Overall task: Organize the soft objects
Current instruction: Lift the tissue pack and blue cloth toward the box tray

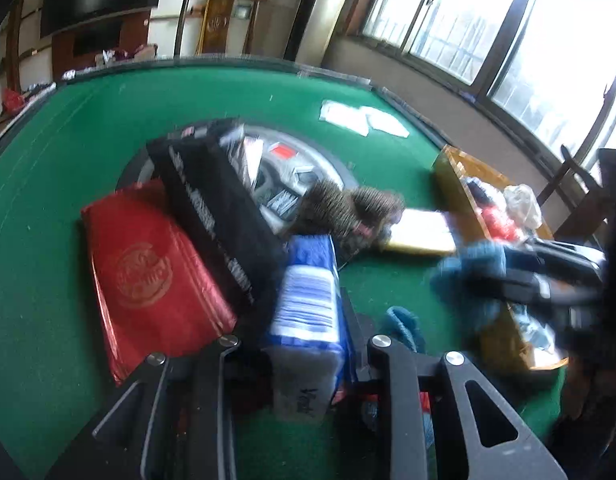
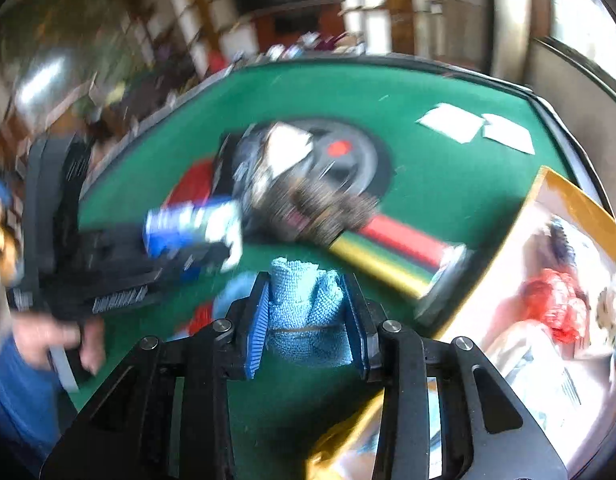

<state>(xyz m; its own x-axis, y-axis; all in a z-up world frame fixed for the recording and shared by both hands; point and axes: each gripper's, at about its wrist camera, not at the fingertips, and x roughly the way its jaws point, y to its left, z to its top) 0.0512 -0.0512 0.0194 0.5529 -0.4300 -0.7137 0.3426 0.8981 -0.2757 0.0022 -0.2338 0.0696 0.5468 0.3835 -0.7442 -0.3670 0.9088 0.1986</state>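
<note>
The right gripper (image 2: 308, 312) is clamping a folded blue cloth (image 2: 303, 308) above the green table (image 2: 428, 184), with the yellow box (image 2: 564, 196) lying at its two o'clock, nearer this hand. The left gripper (image 1: 308, 344) is squeezing a blue-and-white tissue pack (image 1: 308, 300), its long axis pointing toward twelve o'clock.

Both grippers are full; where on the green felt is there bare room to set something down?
Free: the wide felt left of the red packet, and the stretch between the white papers and the yellow box. Crowded: the middle, around the black bag, brown plush and striped pack.
</note>
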